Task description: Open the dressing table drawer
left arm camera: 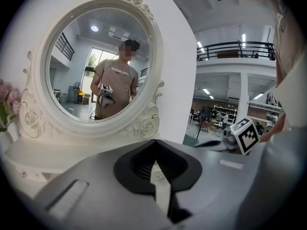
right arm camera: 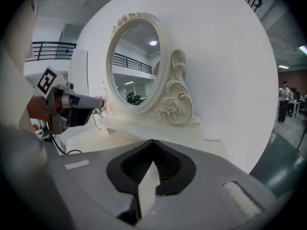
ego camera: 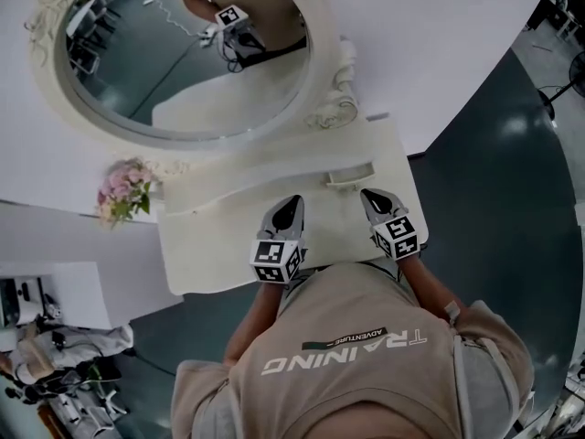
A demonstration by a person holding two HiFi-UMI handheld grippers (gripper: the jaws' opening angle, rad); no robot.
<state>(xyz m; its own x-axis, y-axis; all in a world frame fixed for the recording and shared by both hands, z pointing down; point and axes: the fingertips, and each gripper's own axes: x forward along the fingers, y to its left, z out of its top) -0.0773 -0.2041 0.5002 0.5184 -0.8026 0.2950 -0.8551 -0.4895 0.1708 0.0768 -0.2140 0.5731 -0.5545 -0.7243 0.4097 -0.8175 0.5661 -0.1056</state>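
Stock as I see it, head view:
1. Pink flowers (ego camera: 122, 190), at 9 o'clock of the cream worktop (ego camera: 219, 236).
2. Oval mirror (ego camera: 183, 58) in a carved frame, at 11 o'clock.
3. My left gripper (ego camera: 294, 201), jaws closed together with nothing between them, over the worktop's near half.
4. Drawer (ego camera: 351, 176), in the raised back ledge at 1 o'clock. I cannot tell how far out it stands.
5. My right gripper (ego camera: 368, 195), jaws pinched together and empty, with the drawer near at its 12 o'clock.

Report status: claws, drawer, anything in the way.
Both shut, empty: left claw, right claw, over tabletop. Small drawer looks pulled out. Nothing in the way.
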